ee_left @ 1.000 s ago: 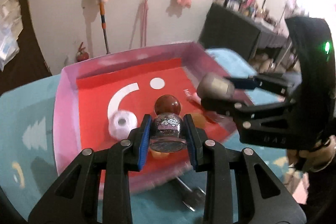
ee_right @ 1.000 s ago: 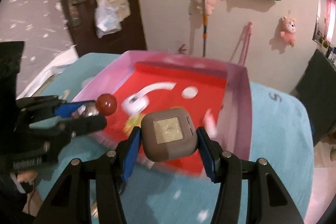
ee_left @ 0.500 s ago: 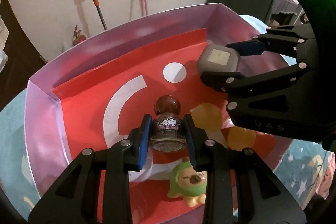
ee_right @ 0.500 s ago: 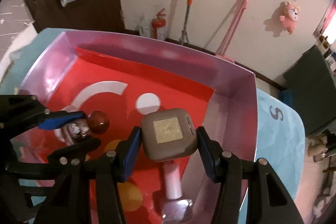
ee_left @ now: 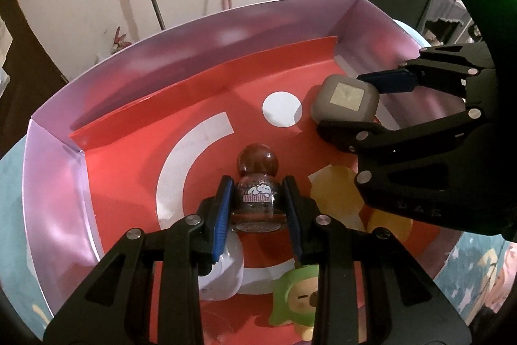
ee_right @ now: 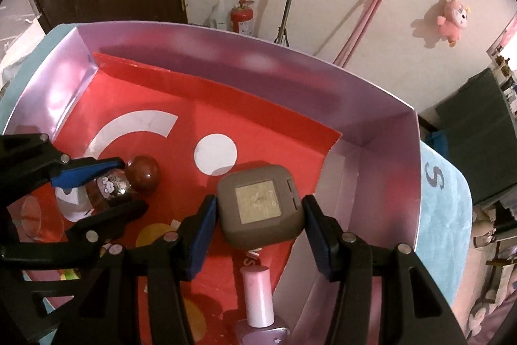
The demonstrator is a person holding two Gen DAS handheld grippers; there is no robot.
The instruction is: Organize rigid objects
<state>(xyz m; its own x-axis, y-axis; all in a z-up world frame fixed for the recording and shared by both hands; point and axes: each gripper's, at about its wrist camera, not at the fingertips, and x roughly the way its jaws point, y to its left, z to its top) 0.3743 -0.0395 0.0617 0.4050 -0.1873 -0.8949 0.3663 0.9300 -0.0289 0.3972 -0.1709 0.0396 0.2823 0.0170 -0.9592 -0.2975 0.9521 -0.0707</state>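
A small bottle (ee_left: 257,199) was clamped in the left gripper (ee_left: 258,209), a grey case (ee_right: 260,210) in the right gripper (ee_right: 257,227), both over the box (ee_right: 387,183); release was judged next.

A light-blue patterned cloth surface (ee_right: 442,215) carries the pink-walled, red-floored box (ee_right: 381,125).
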